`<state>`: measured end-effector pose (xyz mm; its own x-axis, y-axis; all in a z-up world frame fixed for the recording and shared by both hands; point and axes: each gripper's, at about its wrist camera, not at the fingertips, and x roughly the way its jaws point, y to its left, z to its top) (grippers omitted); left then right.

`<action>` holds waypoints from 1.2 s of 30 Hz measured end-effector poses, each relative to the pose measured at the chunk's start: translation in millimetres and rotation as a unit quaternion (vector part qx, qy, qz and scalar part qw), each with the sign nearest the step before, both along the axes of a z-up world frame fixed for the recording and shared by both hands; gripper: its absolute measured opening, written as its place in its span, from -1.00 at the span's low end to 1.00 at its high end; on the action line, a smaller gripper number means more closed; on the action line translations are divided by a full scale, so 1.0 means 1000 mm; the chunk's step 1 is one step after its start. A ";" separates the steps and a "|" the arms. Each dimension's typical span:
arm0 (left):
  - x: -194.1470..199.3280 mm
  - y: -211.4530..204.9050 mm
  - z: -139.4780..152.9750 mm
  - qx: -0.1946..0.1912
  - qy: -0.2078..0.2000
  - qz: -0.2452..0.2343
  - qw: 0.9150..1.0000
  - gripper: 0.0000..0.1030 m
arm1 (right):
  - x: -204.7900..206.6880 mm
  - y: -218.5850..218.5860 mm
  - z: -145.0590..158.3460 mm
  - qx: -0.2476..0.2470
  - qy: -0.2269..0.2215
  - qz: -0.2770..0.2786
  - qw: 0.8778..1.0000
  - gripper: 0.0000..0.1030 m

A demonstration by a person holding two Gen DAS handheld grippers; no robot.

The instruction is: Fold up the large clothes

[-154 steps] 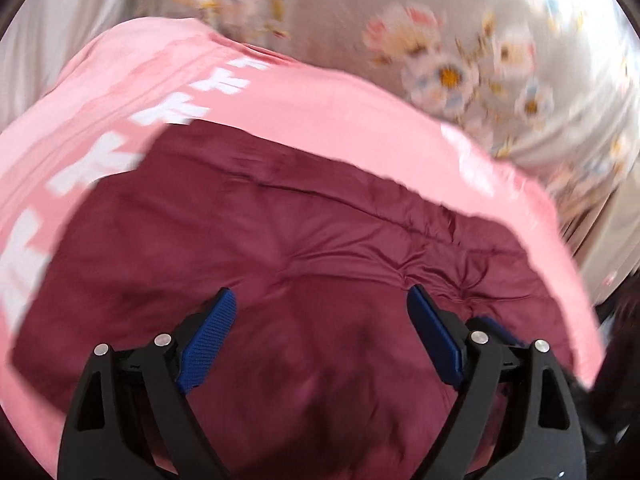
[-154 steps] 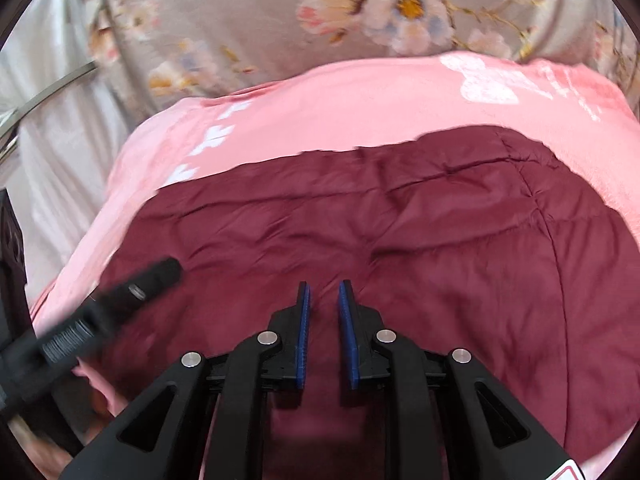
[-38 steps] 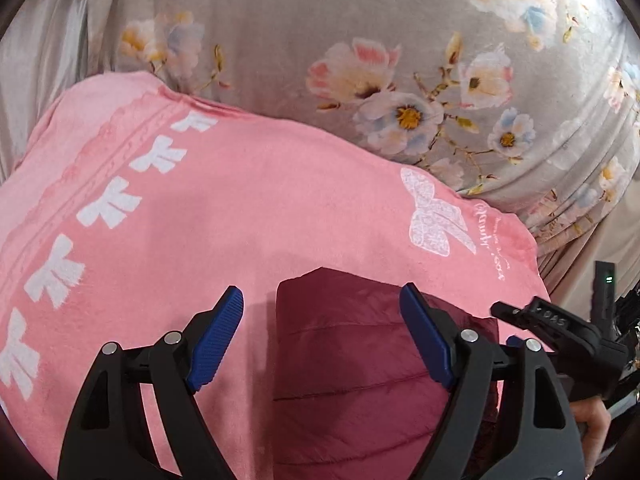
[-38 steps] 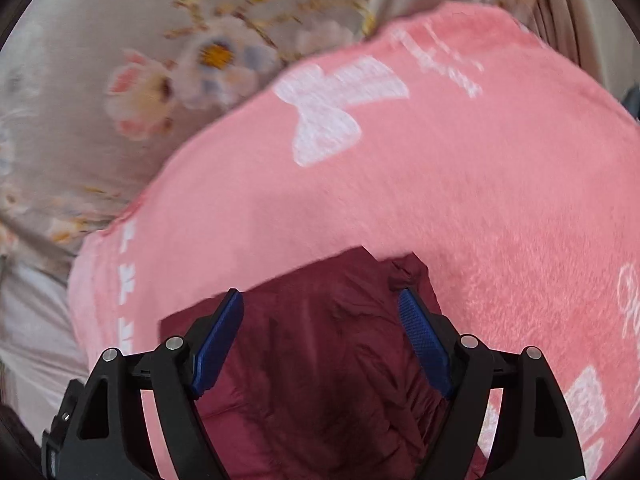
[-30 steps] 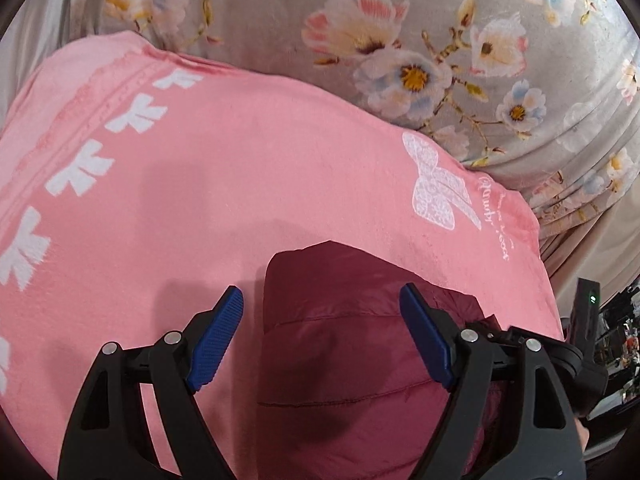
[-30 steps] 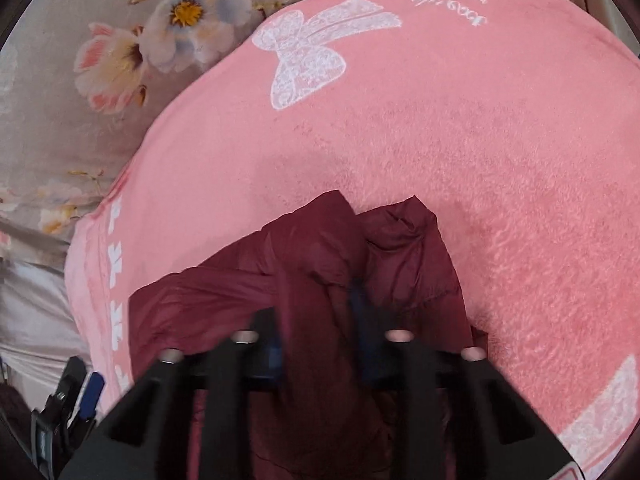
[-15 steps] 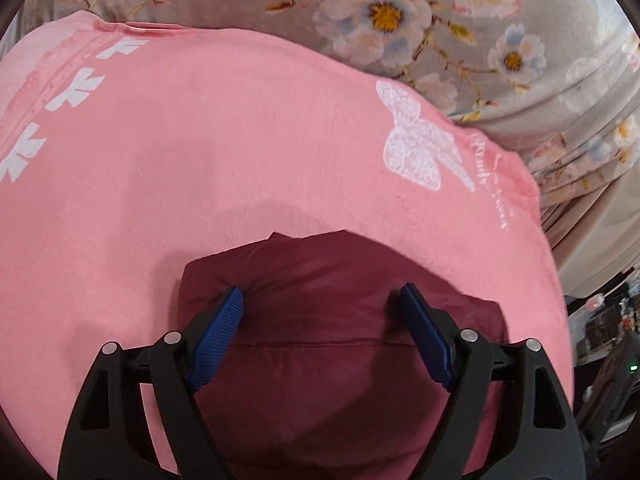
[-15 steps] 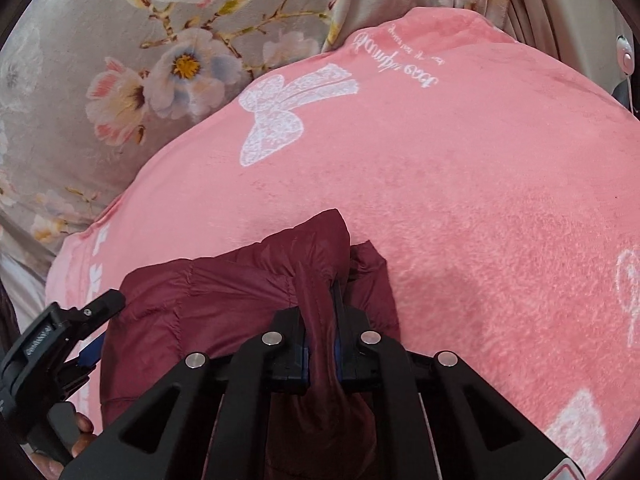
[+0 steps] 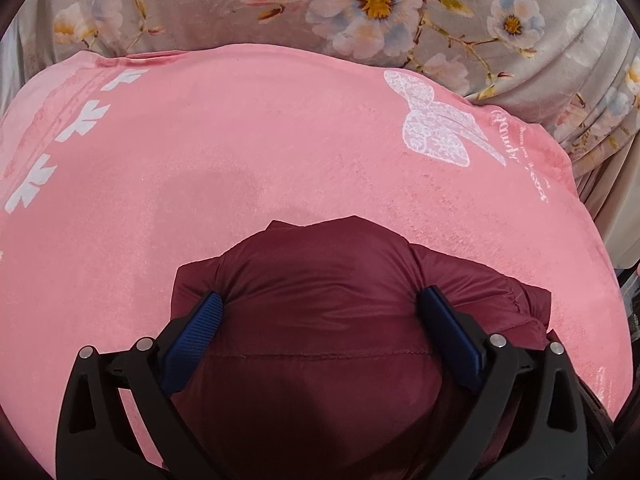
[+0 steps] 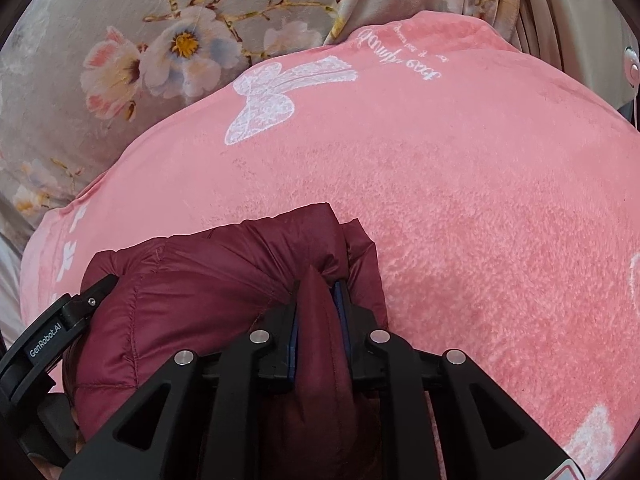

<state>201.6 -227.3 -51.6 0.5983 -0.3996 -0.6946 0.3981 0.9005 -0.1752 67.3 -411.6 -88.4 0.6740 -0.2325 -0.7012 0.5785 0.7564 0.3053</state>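
Note:
A maroon puffer jacket (image 9: 320, 360), folded into a thick bundle, lies on a pink blanket (image 9: 240, 140). My left gripper (image 9: 320, 295) straddles the bundle from above; its jaws are opening to their widest, with the puffy fabric bulging between the blue pads. My right gripper (image 10: 319, 284) pinches a raised fold at the right end of the jacket (image 10: 200, 288). Its jaws are opening slightly, but the fold sits tight between the pads. One of the left gripper's fingers (image 10: 80, 308) shows at the bundle's left end in the right wrist view.
The pink blanket (image 10: 480, 200), with white bow prints, spreads wide around the bundle. A grey floral sheet (image 9: 360, 0) lies behind it. Pleated curtain fabric (image 9: 592, 132) hangs at the far right.
The left gripper slid over the bundle and sank until its pads flank it, then widened. The right gripper closed on a fold of the jacket and came down with it.

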 end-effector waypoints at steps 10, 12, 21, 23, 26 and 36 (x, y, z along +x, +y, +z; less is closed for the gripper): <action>-0.006 -0.011 -0.006 0.033 -0.031 0.012 0.999 0.91 | -0.001 -0.001 -0.004 0.001 -0.010 -0.004 1.000 -0.74; -0.007 -0.012 -0.006 0.038 -0.035 0.013 0.999 0.91 | -0.001 -0.002 -0.005 0.003 -0.013 -0.004 1.000 -0.73; -0.009 -0.015 -0.007 0.048 -0.042 0.018 0.998 0.91 | -0.003 -0.002 -0.006 0.008 -0.021 -0.006 1.000 -0.72; -0.008 -0.016 -0.008 0.051 -0.043 0.020 0.998 0.91 | -0.003 -0.003 -0.007 0.010 -0.023 -0.006 1.000 -0.71; -0.007 -0.017 -0.008 0.055 -0.043 0.021 0.997 0.91 | -0.003 -0.005 -0.009 0.018 -0.029 -0.004 0.999 -0.69; -0.023 0.005 0.011 0.059 -0.018 -0.008 0.998 0.90 | -0.044 -0.010 0.015 0.046 -0.064 0.010 0.997 -0.53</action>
<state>178.7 -222.7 -40.9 0.6170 -0.3269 -0.7158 0.4172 0.9072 -0.0547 23.1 -421.3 -73.0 0.7632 -0.1569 -0.6268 0.5153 0.7331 0.4439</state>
